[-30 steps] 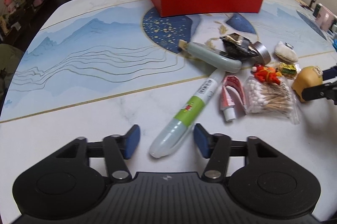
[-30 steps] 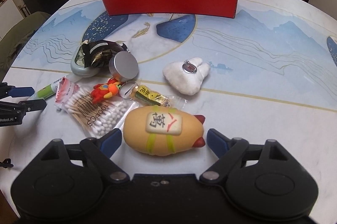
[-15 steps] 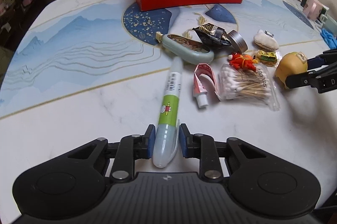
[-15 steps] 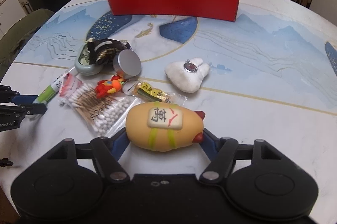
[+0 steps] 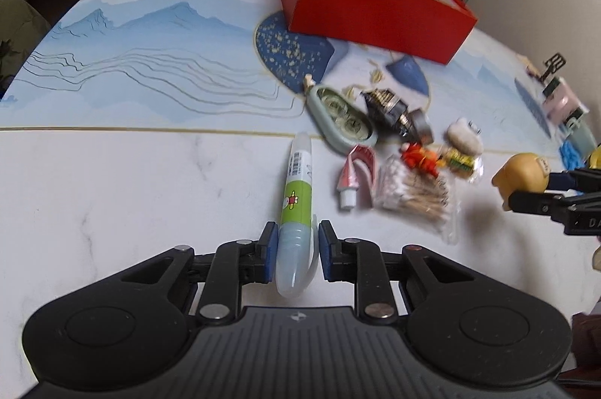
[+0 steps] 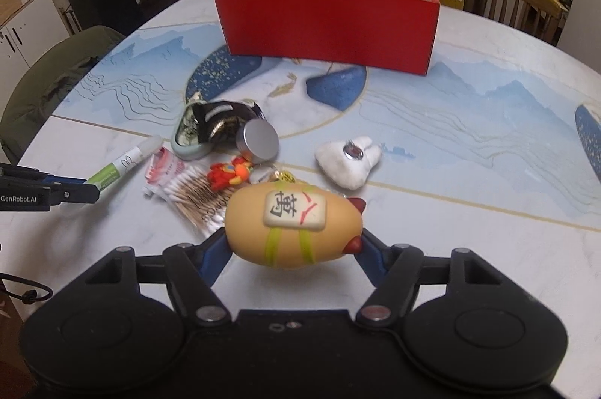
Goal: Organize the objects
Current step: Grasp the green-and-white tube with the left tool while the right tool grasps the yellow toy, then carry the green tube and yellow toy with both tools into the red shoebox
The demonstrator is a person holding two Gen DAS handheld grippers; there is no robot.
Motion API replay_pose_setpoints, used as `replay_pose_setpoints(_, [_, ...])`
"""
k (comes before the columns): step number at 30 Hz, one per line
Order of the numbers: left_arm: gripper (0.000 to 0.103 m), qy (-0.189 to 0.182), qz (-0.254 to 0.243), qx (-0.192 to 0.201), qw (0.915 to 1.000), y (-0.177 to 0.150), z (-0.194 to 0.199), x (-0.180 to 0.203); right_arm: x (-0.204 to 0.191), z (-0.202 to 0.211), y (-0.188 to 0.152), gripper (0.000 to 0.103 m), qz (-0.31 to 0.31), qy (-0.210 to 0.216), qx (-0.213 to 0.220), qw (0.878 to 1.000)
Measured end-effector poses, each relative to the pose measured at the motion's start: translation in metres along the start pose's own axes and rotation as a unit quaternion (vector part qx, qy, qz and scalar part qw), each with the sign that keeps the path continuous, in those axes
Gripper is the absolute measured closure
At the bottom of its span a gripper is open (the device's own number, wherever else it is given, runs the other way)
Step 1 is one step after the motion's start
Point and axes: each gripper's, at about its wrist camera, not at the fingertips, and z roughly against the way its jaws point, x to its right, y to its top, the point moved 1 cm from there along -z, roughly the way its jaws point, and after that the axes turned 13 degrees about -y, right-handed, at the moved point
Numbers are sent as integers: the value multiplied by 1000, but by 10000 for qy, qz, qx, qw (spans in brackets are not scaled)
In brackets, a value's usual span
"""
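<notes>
Above the surface point(image 6: 469, 173), right gripper point(image 6: 293, 249) clamped the rounded toy point(image 6: 293, 230) end-to-end, risking squirt-out; left gripper point(image 5: 296, 249) pinched the pen point(image 5: 295, 207).

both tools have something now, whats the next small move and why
Probably carry both toward the red box: the left tool is shut on the pen, the right tool on the yellow toy, which looks lifted, and the box stands open behind the clutter.
</notes>
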Motion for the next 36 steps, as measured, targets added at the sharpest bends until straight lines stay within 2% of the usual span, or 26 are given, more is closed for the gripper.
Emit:
replay_pose_setpoints(11, [82,-231,68,199,9995,15,10,17,4,15,17,33,-6,100,174,9998])
replay_pose_setpoints(23, [82,-416,367,544,9970,41,32,20,11,19,34,34,148,21,229,9996])
replay_pose_setpoints(36, [82,-532,171,891,9945,82,54,35,17,26,63,34,328,83,397,9986])
